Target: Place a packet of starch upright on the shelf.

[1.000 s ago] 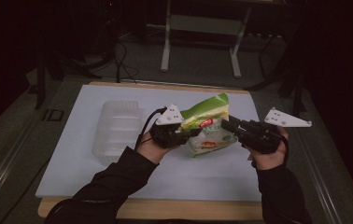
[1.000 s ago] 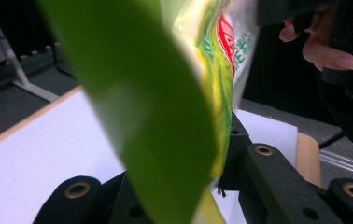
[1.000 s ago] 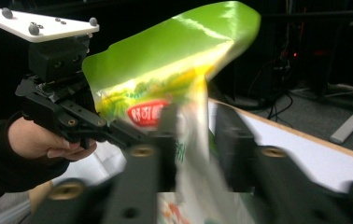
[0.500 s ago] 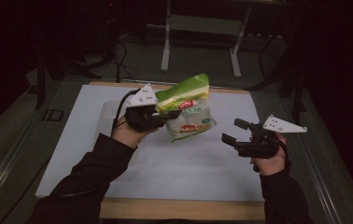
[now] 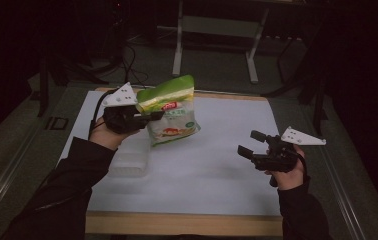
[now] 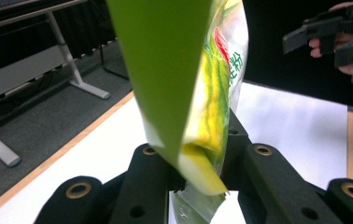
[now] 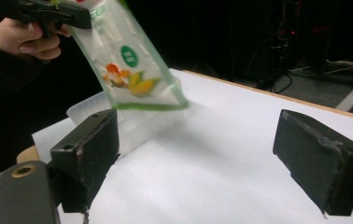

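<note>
Left hand-held gripper (image 5: 149, 116): clenched on the side edge of the snack bag (image 5: 172, 111), which hangs in the air above the left half of the worktop (image 5: 217, 170).
Step in hand: judged as carrying the bag over to the clear plastic tray (image 5: 129, 159) lying below the left forearm; keep the pinch firm on the seam, lower the bag slowly and let it settle flat before letting go.
Snack bag: green top, clear lower part with a corn print, tilted, touching nothing but the jaws.
Right hand-held gripper (image 5: 251, 145): released, its jaws have just been opening, nothing between them, well apart from the bag.
In the way: nothing on the white sheet between bag and tray.
Surroundings: grey desk frame (image 5: 217, 30) and cables on the dark floor behind the worktop.
</note>
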The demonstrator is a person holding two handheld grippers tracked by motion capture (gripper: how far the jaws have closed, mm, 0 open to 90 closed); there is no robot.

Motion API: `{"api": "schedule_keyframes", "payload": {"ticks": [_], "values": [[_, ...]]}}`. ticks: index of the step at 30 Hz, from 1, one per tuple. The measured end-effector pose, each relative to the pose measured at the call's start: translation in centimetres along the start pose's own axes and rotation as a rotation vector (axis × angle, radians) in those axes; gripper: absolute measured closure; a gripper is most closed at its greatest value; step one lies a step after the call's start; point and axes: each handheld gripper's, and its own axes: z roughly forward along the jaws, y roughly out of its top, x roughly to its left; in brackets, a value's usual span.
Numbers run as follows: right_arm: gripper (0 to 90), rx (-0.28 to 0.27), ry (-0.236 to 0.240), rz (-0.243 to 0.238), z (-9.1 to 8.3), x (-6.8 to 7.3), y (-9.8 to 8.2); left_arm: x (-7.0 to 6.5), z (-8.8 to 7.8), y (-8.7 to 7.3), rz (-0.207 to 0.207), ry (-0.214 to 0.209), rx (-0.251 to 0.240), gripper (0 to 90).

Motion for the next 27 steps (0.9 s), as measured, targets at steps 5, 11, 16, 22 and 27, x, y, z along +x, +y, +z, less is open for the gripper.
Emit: {"api": "schedule_keyframes", "payload": {"ticks": [5, 11, 16, 22, 27], "values": [[14.8, 0.006, -0.014, 0.027, -0.4, -0.6, -0.5, 1.9, -1.4, -1.3, 0.014, 0.000, 0.009, 77.8], [15.3, 0.001, -0.014, 0.063, -0.6, -1.1, -1.2, 4.0, -3.0, -2.6, 0.029, 0.011, 0.087, 77.8], [15.6, 0.014, -0.029, 0.074, -0.7, -1.7, -1.5, 5.3, -4.2, -4.0, 0.041, 0.019, 0.136, 77.8], [16.7, 0.017, -0.047, 0.105, -0.9, -2.2, -1.7, 6.0, -4.9, -5.9, 0.055, 0.030, 0.148, 77.8], [19.2, 0.022, -0.070, 0.129, -0.9, -2.5, -1.8, 6.8, -5.0, -7.2, 0.043, 0.006, 0.143, 77.8]]}}
